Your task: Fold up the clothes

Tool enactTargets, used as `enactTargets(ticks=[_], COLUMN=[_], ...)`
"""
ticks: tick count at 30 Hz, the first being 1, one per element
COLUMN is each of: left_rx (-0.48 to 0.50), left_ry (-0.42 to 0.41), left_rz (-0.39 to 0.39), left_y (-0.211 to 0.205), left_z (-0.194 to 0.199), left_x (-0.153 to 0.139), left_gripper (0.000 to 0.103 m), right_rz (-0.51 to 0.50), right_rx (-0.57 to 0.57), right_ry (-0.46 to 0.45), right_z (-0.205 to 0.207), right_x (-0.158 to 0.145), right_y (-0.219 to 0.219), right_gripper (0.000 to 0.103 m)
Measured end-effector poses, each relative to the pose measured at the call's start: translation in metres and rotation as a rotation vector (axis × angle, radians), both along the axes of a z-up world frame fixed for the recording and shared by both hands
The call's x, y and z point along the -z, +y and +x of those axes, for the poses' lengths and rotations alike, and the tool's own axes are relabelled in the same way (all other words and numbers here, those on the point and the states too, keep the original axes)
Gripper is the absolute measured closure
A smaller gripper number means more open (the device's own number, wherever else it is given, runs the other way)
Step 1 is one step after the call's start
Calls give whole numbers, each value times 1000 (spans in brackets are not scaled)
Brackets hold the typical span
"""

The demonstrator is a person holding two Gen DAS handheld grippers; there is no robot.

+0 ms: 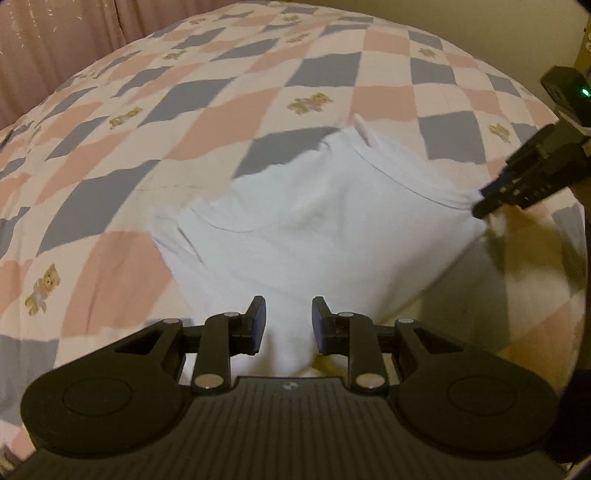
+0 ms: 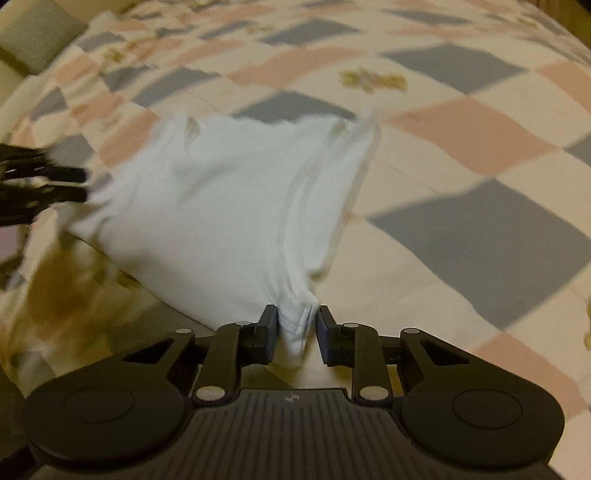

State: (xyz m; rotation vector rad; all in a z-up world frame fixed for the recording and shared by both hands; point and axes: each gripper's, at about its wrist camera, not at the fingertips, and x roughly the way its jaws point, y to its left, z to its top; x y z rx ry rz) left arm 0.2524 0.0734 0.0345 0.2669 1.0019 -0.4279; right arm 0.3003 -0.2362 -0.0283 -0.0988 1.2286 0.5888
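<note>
A white folded T-shirt (image 1: 314,225) is held up off a checked quilt. My left gripper (image 1: 289,325) pinches its near corner between the two pads. My right gripper (image 2: 297,328) is closed on the opposite bunched corner; it shows at the right edge of the left wrist view (image 1: 491,201), gripping the shirt's edge. The shirt (image 2: 221,206) hangs stretched between both grippers, its far end resting on the bed. The left gripper (image 2: 79,186) shows at the left edge of the right wrist view. Both views are motion-blurred.
The bed is covered by a quilt (image 1: 184,110) of pink, grey and cream squares with small teddy bears. Pink curtains (image 1: 55,40) hang behind the bed at the far left. A grey pillow (image 2: 37,33) lies at the bed's far corner.
</note>
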Motion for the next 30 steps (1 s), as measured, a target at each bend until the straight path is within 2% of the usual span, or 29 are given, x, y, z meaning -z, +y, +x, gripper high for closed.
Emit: enactTargets(ticks=[4,7,10,13,17,23,30], left_rx=[-32,-49,-89,-169,-233,-211,-107], left_ry=[23,42,65,81,68,9,-65], left_rz=[11,23,27,29,44,53,-13], left_y=[-23,-39,-49,-46,-39,-45,-87], left_z=[-7,-10,-12,-14,-23,-33,-47], left_x=[-7,-13,-22,-33,-49,-59,-46], left_gripper=[81,76,74,71,67,62,58], right_rz=[17,50,69,76,68,42,-37], right_rx=[-6,-20,-56,-98,-167,-216,-282], right_ry=[18,23,0,-19,-40,-73,-160], right_z=[-1,2,2,3,4,10,18], right_x=[3,-2,-21,-41,-64,-88,-120], right_y=[-13,-19,-22,-22,-18,-8,3], right_gripper=[74,73,73,72,70,66,61])
